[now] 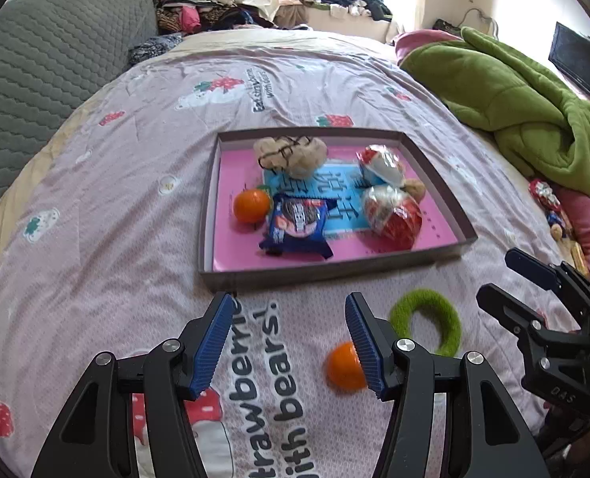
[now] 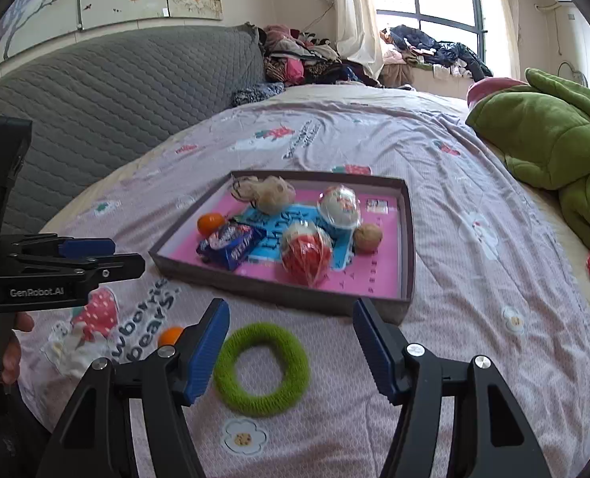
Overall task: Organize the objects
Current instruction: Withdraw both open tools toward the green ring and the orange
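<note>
Both tongs stand open and hold nothing. Left tongs (image 1: 289,342) hover over the bed sheet (image 1: 96,239), with a loose orange (image 1: 342,366) partly hidden behind their right finger. Right tongs (image 2: 291,348) hang above the green fuzzy ring (image 2: 261,368), which lies flat on the sheet between their fingers, untouched. Just beyond both sits the shallow box (image 1: 335,269) with a pink floor, holding a second orange (image 1: 251,205), a blue cookie packet (image 1: 297,225), two wrapped eggs (image 1: 392,215), a walnut (image 2: 367,238) and a beige hair tie (image 1: 291,155). A green blanket (image 1: 514,107) lies heaped to the right.
</note>
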`<action>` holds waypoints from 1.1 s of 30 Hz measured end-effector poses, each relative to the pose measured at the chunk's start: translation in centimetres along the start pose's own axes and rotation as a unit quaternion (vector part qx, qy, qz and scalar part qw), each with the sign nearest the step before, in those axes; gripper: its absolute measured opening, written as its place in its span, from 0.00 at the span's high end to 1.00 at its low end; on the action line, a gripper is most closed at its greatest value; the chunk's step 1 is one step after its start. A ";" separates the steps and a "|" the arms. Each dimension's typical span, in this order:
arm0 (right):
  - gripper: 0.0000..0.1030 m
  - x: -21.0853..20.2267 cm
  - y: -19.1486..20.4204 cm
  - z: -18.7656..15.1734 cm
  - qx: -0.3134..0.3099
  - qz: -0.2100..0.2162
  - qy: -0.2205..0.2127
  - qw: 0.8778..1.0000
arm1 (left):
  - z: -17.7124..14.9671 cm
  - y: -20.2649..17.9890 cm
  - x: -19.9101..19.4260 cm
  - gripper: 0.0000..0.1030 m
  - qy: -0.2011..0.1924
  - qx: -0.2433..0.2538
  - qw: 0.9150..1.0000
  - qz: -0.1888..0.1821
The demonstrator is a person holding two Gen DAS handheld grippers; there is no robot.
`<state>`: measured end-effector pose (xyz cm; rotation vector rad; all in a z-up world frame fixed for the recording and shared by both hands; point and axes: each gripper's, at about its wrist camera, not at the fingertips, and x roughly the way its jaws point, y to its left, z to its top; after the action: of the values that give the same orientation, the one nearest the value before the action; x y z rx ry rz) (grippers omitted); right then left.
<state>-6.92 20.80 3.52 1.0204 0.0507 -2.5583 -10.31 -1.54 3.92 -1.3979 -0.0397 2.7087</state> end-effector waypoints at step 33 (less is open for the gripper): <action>0.38 2.5 0.3 -3.3 -0.005 -0.010 0.062 0.998 | -5.5 -3.3 2.4 0.41 0.025 0.062 0.997 -0.041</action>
<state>-6.31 20.29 -0.55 1.1790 0.1065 -2.5077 -7.00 1.85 -1.00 -1.3953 0.0714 2.5615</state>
